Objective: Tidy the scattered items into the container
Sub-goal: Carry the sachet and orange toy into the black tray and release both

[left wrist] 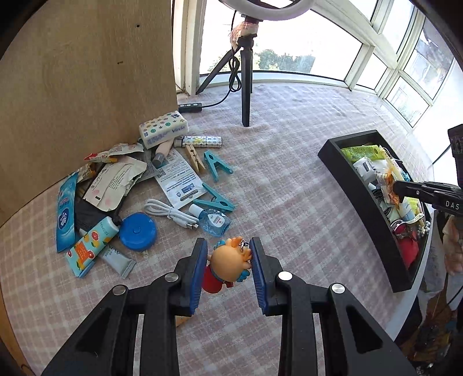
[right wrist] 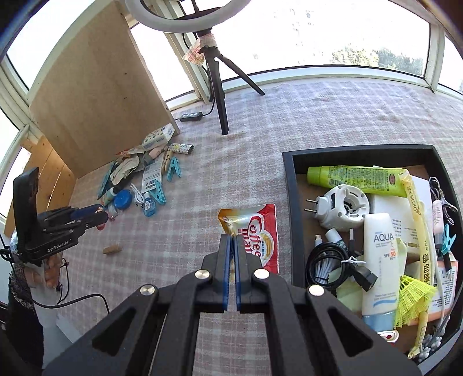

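The left gripper (left wrist: 228,260) pinches a cartoon keychain figure (left wrist: 228,264); the right gripper (right wrist: 231,245) pinches a Coffee-mate sachet (right wrist: 260,231) just beside the black tray (right wrist: 288,202).

A pink and white checked cloth (left wrist: 289,150) covers the work surface, wrinkled in places. A bay of white-framed windows (left wrist: 405,66) curves around its far edge, letting in bright daylight, with green treetops (right wrist: 356,57) visible outside. A tall plywood board (left wrist: 86,86) stands upright on the cloth against the window frame. Near it a white ring light (right wrist: 173,20) sits on a black tripod (right wrist: 220,86) whose legs rest on the cloth, and its black cable runs to an inline controller (left wrist: 190,107) lying beside the board.
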Action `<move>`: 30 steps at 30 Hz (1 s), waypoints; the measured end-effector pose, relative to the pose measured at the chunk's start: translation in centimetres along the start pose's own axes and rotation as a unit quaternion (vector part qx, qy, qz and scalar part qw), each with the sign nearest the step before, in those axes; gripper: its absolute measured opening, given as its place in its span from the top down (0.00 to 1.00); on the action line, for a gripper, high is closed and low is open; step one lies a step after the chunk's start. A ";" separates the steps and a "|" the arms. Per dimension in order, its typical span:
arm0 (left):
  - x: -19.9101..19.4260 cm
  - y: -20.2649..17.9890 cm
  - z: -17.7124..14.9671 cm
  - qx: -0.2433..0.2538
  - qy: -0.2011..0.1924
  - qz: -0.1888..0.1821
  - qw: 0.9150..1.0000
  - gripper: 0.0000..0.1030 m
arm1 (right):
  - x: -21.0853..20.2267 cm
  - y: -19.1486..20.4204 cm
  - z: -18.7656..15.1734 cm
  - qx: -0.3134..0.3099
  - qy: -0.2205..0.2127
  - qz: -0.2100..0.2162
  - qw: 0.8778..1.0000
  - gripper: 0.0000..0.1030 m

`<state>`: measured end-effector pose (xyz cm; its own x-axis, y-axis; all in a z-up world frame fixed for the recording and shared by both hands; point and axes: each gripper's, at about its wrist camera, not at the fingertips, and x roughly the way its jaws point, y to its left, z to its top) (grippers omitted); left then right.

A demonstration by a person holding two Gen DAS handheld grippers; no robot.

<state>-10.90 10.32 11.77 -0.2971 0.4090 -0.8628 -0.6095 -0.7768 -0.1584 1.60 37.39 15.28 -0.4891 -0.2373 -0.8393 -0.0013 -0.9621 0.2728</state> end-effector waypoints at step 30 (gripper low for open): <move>3.2 -31.5 9.8 0.153 -0.013 -0.163 0.975 0.53 | -9.5 -19.8 1.6 0.137 -0.074 -0.161 0.975 0.69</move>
<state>0.14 40.74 18.68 -0.0675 0.6246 -0.7780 -0.8642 -0.4263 -0.2673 4.89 58.90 18.56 -0.5450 0.1122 -0.8309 -0.3979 -0.9069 0.1385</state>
